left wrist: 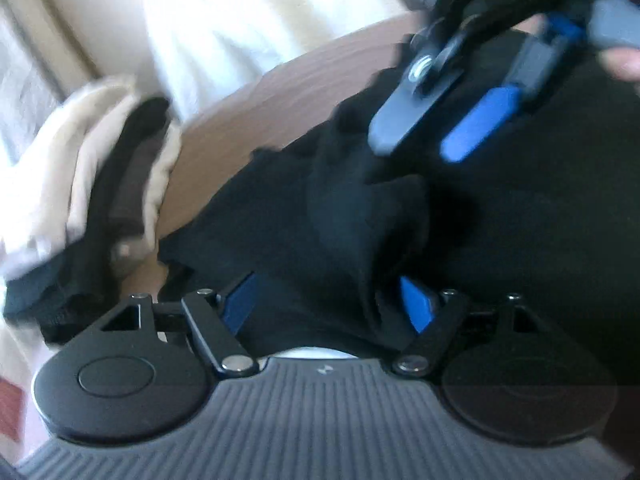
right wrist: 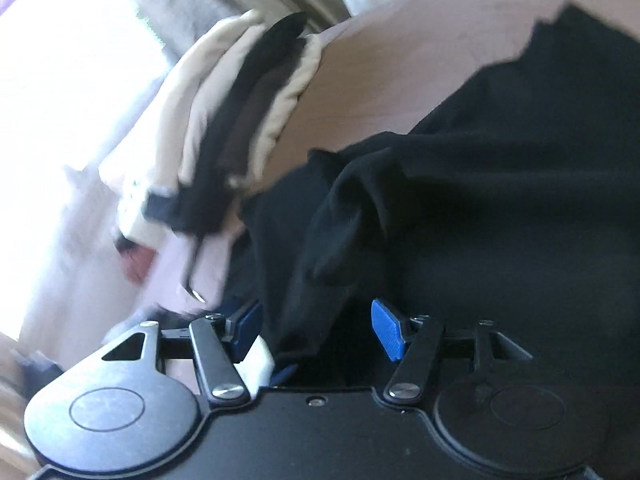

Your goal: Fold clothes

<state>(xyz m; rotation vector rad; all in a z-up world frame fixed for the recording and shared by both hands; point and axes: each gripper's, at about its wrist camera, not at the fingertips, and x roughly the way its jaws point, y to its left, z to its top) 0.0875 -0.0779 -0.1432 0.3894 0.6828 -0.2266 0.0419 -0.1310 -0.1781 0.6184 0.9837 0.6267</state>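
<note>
Both claws, left (left wrist: 332,304) and right (right wrist: 316,328), gape around the black garment (left wrist: 360,208); soft and limp, we judge, so we pinch its bunched edge at lower centre.

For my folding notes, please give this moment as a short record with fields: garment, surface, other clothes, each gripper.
garment: black garment, crumpled, not folded yet
surface: tan surface
other clothes: stack of cream and dark pieces, beside the garment
left gripper: jaws apart, black fabric between them
right gripper: jaws apart, black fabric between them
</note>
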